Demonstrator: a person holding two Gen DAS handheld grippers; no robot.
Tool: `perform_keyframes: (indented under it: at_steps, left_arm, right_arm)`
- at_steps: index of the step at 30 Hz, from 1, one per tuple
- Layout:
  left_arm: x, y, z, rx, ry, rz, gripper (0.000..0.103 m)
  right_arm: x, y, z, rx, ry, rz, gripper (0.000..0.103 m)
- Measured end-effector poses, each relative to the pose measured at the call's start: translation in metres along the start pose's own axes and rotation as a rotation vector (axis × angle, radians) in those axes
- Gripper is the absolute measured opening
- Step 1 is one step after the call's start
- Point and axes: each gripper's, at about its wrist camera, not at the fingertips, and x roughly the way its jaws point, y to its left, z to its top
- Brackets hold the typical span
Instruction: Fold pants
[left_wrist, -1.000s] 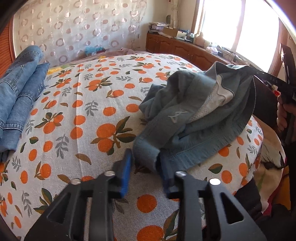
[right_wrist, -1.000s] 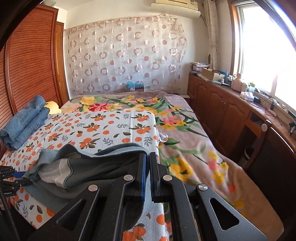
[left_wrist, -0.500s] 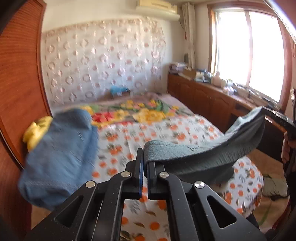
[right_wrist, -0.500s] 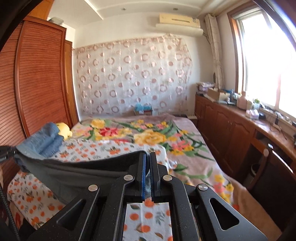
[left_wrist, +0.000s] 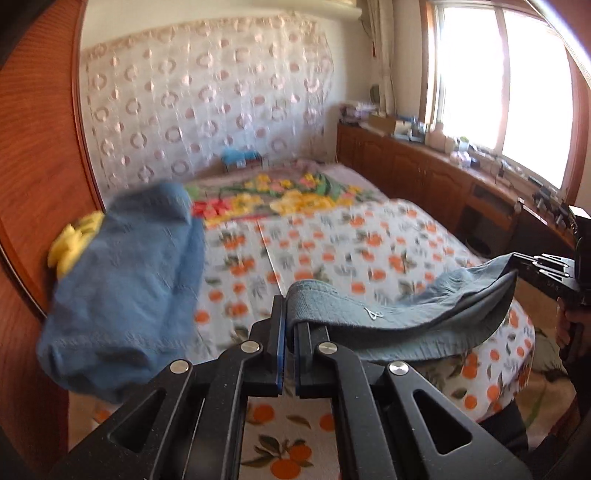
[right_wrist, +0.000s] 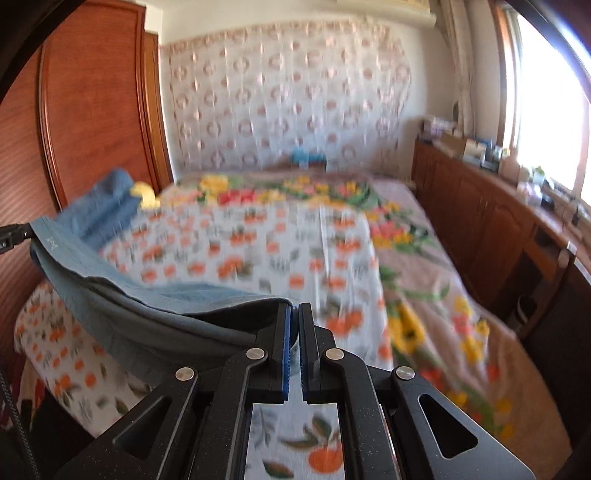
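Note:
Grey-blue pants (left_wrist: 406, 317) hang stretched by the waistband between my two grippers, above the orange-print bedspread (left_wrist: 332, 236). My left gripper (left_wrist: 290, 328) is shut on one end of the waistband. My right gripper (right_wrist: 294, 332) is shut on the other end; the pants (right_wrist: 147, 310) sag to its left toward the left gripper at the frame edge. In the left wrist view the right gripper (left_wrist: 535, 266) shows at far right, holding the cloth.
A pile of folded blue jeans (left_wrist: 129, 295) lies at the bed's left side beside a yellow item (left_wrist: 74, 240) and a wooden wardrobe (right_wrist: 92, 110). A floral blanket (right_wrist: 424, 277) covers the bed's right half. Wooden cabinets (left_wrist: 424, 173) run under the window.
Left gripper closed on the waistband, then both grippers lifted the crumpled pants off the bed. The pants now hang spread between them; the views are still moving and blurred.

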Motion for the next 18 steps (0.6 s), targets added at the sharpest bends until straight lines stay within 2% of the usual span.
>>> perform_keyframes:
  at_steps: [4,7,12,18]
  left_arm:
    - [0.027,-0.006,-0.020,-0.023,0.074,-0.016,0.004]
    - [0.033,-0.010,-0.028,-0.041,0.091,-0.017,0.004]
    - [0.033,-0.008,-0.032,-0.059,0.087,-0.027,0.004]
    - [0.032,-0.009,-0.032,-0.064,0.079,-0.036,0.004]
  right_arm:
    - [0.023,-0.007,-0.021,0.026,0.080,0.005,0.004]
    - [0.021,-0.007,-0.019,0.019,0.077,0.000,0.015]
    - [0.006,0.011,-0.019,-0.027,0.049,-0.023,0.044]
    - [0.026,0.046,-0.021,-0.186,0.081,-0.057,0.049]
